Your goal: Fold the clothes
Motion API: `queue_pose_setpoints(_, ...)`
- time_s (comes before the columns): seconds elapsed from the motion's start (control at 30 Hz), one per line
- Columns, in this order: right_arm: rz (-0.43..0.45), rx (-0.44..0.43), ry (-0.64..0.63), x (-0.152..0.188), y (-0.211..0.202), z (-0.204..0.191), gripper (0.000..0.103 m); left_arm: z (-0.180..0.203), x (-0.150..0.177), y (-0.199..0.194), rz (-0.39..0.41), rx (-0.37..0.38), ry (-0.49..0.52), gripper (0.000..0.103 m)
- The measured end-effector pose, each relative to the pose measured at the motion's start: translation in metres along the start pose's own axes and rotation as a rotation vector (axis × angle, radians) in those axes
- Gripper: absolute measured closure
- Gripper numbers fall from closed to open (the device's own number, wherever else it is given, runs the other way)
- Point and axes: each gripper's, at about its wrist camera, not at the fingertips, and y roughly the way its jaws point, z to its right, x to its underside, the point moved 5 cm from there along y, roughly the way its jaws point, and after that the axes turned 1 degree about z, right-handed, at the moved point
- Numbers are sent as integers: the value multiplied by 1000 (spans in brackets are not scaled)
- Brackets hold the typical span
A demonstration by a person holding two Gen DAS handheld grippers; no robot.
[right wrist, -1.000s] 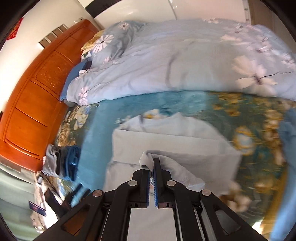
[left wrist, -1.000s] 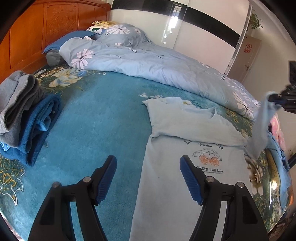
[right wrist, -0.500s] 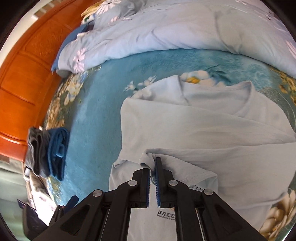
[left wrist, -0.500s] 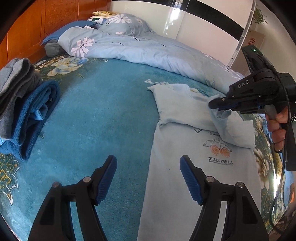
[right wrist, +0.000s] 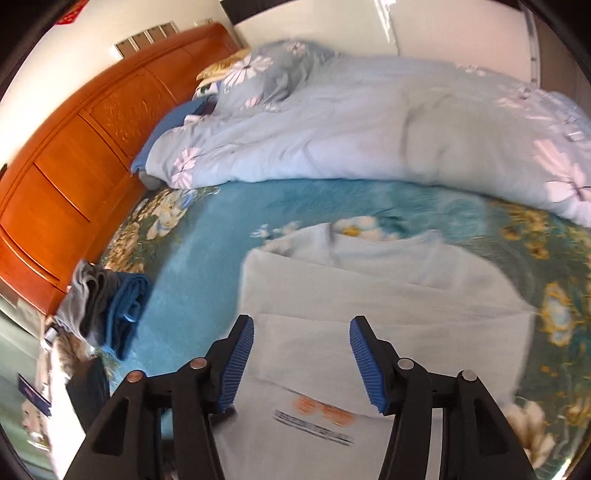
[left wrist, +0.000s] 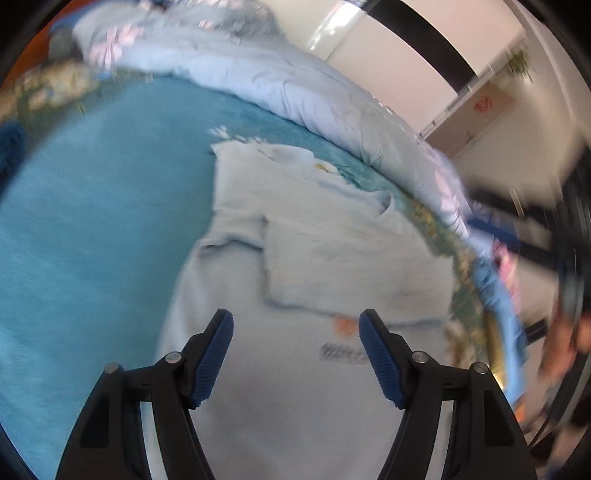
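Bed with orange wooden headboard (right wrist: 74, 155), teal floral blanket (right wrist: 229, 229) and pale blue quilt (right wrist: 369, 129); white walls (right wrist: 314, 22) behind.

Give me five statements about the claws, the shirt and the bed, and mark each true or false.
1. The right claw grips a sleeve. False: it is open and holds nothing.
2. The left claw is open. True.
3. The pale blue printed T-shirt lies on the teal floral bedspread. True.
4. The light blue floral duvet covers the shirt. False: it is bunched up beyond it.
5. Folded grey and blue clothes sit near the orange wooden headboard. True.
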Motion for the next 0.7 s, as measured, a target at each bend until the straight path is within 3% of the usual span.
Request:
queue_pose_setpoints(0.17, 24, 62, 41, 45, -30, 57, 44, -12, -12, 33, -45, -44, -53, 31)
queue_pose_setpoints(0.47, 37, 80, 198, 104, -51, 126, 44, 0, -15, 47, 24, -97, 32, 34)
queue_pose_setpoints(0.6, 38, 70, 228, 123, -53, 136, 44, -3, -14, 43, 50, -90, 9, 71)
queue_pose_setpoints(0.67, 39, 67, 231, 130, -54, 139, 44, 0, -14, 45, 41, -75, 14, 73)
queue_pose_setpoints(0.7, 39, 65, 232, 133, -54, 140, 44, 2, -14, 46, 39, -73, 22, 81)
